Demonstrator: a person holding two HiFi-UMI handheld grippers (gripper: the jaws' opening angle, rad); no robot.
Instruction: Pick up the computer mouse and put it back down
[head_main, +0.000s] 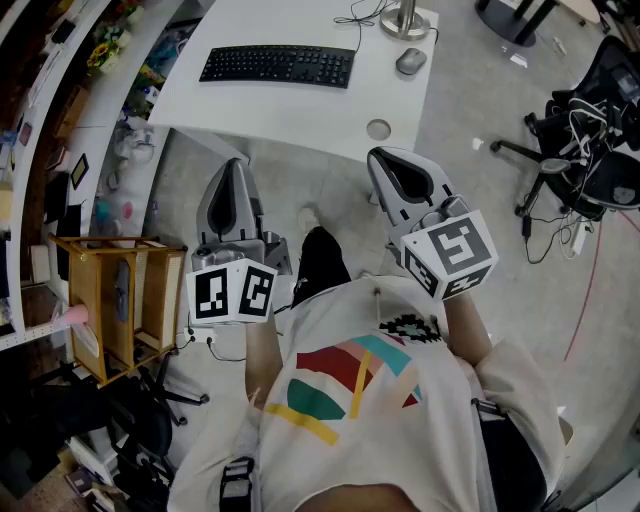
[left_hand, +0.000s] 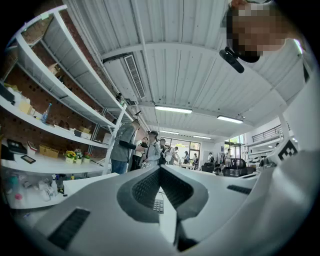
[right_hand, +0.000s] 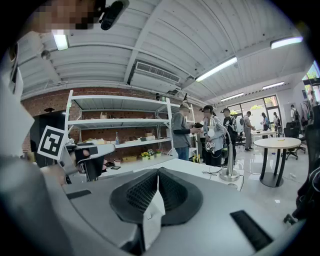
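Note:
The grey computer mouse (head_main: 410, 61) lies on the white desk (head_main: 300, 110), to the right of a black keyboard (head_main: 276, 66) and close to a lamp base (head_main: 405, 20). Both grippers hang in front of the desk's near edge, well short of the mouse. My left gripper (head_main: 236, 163) points at the desk below the keyboard, its jaws meeting at the tip (left_hand: 160, 169) with nothing held. My right gripper (head_main: 384, 158) is nearer the mouse's side, shut with nothing between its jaws (right_hand: 158, 171). Neither gripper view shows the mouse.
A round cable hole (head_main: 378, 129) sits near the desk's front corner. A wooden rack (head_main: 110, 300) and shelves stand to the left, office chairs and cables (head_main: 590, 150) to the right. Several people (right_hand: 200, 132) stand beyond the desk by the shelves.

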